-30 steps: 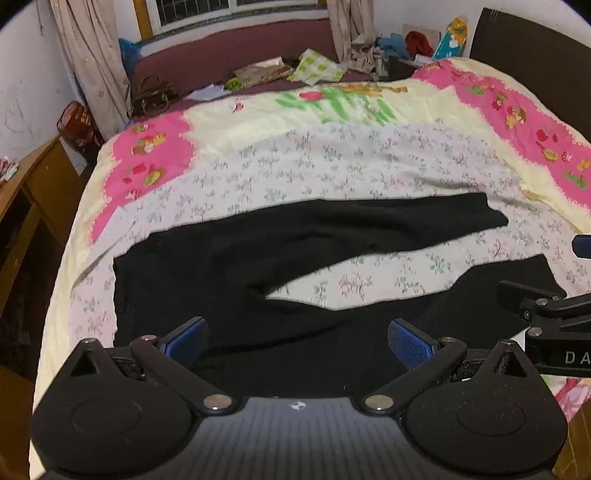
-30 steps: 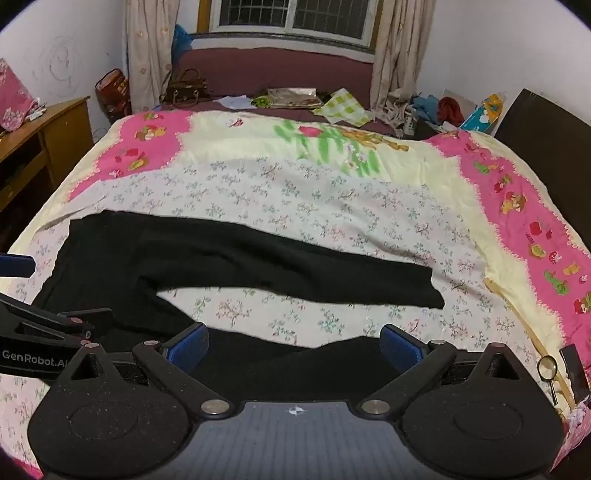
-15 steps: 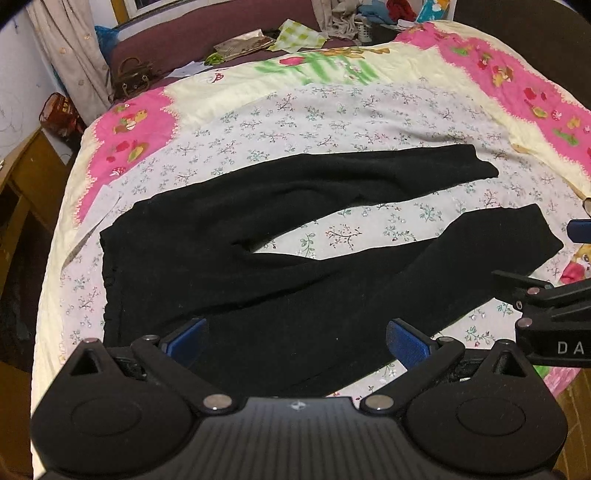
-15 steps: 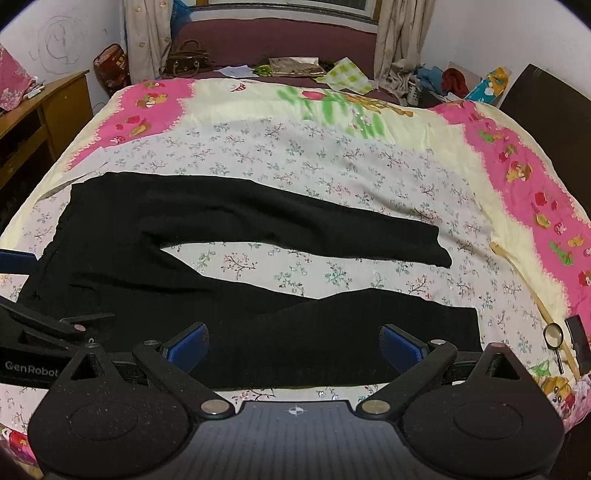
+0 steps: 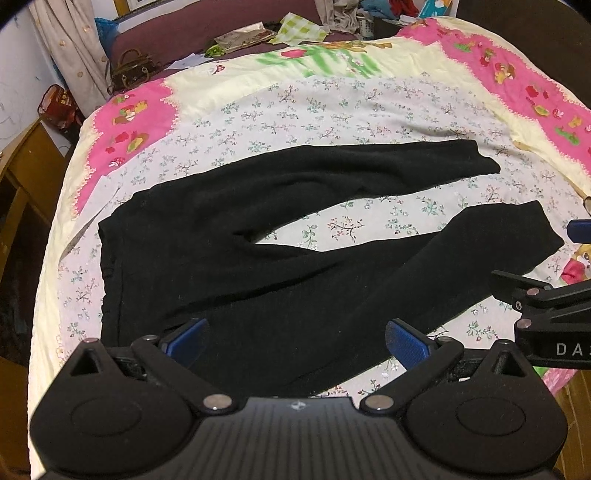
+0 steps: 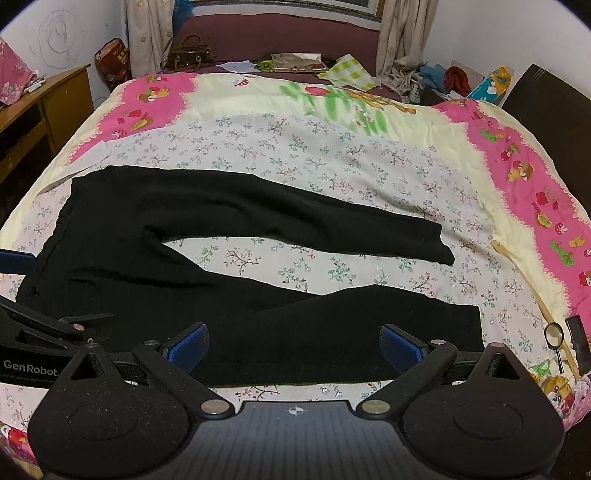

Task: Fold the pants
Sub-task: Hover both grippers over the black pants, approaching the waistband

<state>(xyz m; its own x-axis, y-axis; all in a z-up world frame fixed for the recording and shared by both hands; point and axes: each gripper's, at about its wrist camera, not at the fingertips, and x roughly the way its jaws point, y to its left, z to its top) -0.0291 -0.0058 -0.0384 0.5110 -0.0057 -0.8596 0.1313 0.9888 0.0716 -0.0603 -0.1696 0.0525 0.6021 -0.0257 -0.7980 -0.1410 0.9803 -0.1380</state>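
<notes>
Left gripper (image 5: 295, 341) hangs over the near edge of the bed, jaws spread wide, blue pads (image 5: 186, 341) well apart and nothing between them. It looks forward and down at the pants (image 5: 258, 266), hovering above the seat and upper part of the nearer leg; whether it touches the cloth can't be told. At the right border of this view the other tool pokes in, black arm and a blue tip.

Right gripper (image 6: 293, 349), same story: jaws wide, blue pads (image 6: 400, 349) far apart, empty, poised above the lower stretch of the nearer leg, close to the bed's front edge. The left tool shows at the left border of this view, low beside the waistband.

The pants, black, lie flat on the floral bedspread (image 6: 332, 155), waistband toward the left side, both legs running to the right and splayed apart in a V, with patterned cloth showing between them. The farther leg reaches out toward the pink border (image 6: 532, 177); the nearer leg ends just short of a small hand mirror (image 6: 554, 338) lying at the right edge. Beyond the bed, a brown handbag (image 6: 186, 53) sits by the curtain (image 6: 147, 33), and a wooden cabinet (image 6: 44, 107) stands off to the left.
</notes>
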